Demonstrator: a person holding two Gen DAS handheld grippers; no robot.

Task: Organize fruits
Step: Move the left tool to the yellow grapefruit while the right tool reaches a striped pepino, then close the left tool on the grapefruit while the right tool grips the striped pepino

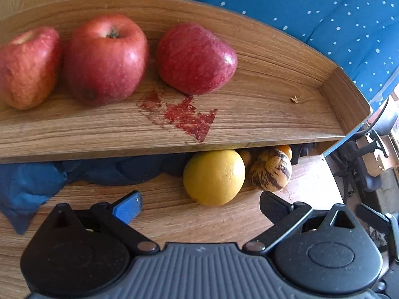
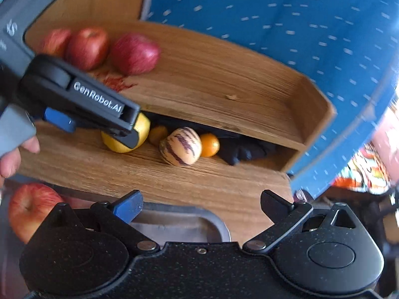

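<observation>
Three red apples [image 1: 104, 59] lie in a row on the upper wooden shelf [image 1: 249, 114]. On the lower shelf [image 1: 154, 211] sit a yellow citrus fruit [image 1: 214, 177], a striped pepino melon [image 1: 270, 169] and a small orange [image 1: 285, 150]. My left gripper [image 1: 200, 208] is open, and the yellow fruit lies just ahead of its fingertips. In the right wrist view the left gripper [image 2: 98, 129] partly covers the yellow fruit [image 2: 117, 147]. My right gripper [image 2: 201, 205] is open and holds nothing, low in front of the shelf. Another red apple [image 2: 30, 209] lies below at the left.
A dark blue cloth [image 1: 30, 182] is stuffed under the upper shelf. A red stain [image 1: 184, 117] marks the upper shelf. Blue dotted fabric [image 1: 324, 12] hangs behind at the right. A grey metal tray [image 2: 179, 226] sits below the shelf edge. A hand [image 2: 15, 154] holds the left gripper.
</observation>
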